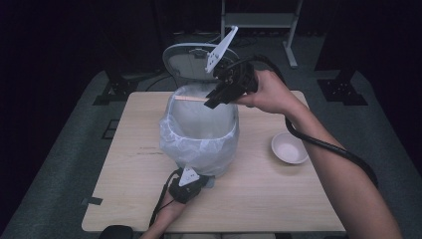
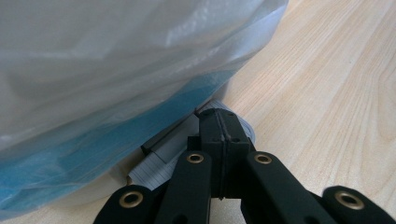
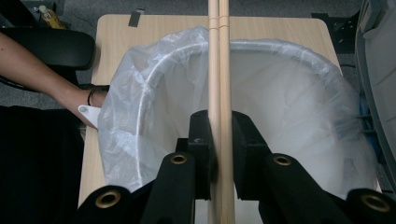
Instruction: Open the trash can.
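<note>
While a pair of wooden chopsticks (image 3: 218,70) lies clamped between the closed jaws of the right gripper (image 1: 213,102), it hangs level over the open mouth of a bin (image 1: 199,132) lined with a clear plastic bag (image 3: 135,93). Down at the bin's base, the left gripper (image 2: 219,126) sits with its jaws pressed together on the grey pedal (image 2: 161,149). The bin's lid (image 1: 186,59) stands raised. A white bowl (image 1: 288,147) rests on the wooden table (image 1: 259,199), right of the bin.

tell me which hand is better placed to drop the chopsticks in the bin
Right. Its tongs already grip the chopsticks above the open bin. The left tongs are shut, low at the bin's base, likely on its pedal.
</note>
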{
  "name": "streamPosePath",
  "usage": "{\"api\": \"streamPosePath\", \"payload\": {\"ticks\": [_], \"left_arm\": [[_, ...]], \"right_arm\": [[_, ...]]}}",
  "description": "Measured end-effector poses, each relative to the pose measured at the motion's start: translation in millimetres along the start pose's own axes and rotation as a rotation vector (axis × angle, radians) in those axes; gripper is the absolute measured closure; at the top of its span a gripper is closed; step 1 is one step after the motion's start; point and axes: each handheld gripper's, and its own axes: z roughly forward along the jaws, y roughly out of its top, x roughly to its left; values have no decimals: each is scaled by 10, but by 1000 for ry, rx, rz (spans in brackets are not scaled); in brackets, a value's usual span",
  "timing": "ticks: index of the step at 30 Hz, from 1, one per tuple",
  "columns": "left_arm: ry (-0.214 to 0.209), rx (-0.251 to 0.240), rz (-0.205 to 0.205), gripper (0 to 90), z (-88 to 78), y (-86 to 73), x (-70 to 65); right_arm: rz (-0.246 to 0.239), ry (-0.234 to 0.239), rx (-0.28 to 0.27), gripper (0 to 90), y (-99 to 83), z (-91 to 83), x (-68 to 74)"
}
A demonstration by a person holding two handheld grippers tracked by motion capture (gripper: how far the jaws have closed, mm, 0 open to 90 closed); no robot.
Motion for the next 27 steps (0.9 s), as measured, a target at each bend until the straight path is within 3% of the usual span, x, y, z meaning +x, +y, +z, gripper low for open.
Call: {"api": "streamPosePath", "payload": {"ticks": [14, 27], "left_arm": [[-3, -3, 0, 900, 2, -2, 2], [-1, -1, 0, 900, 0, -1, 1]], "right_arm": [[-17, -4, 31, 787, 104, 189, -30], [-11, -34, 60, 782, 122, 254, -45]]}}
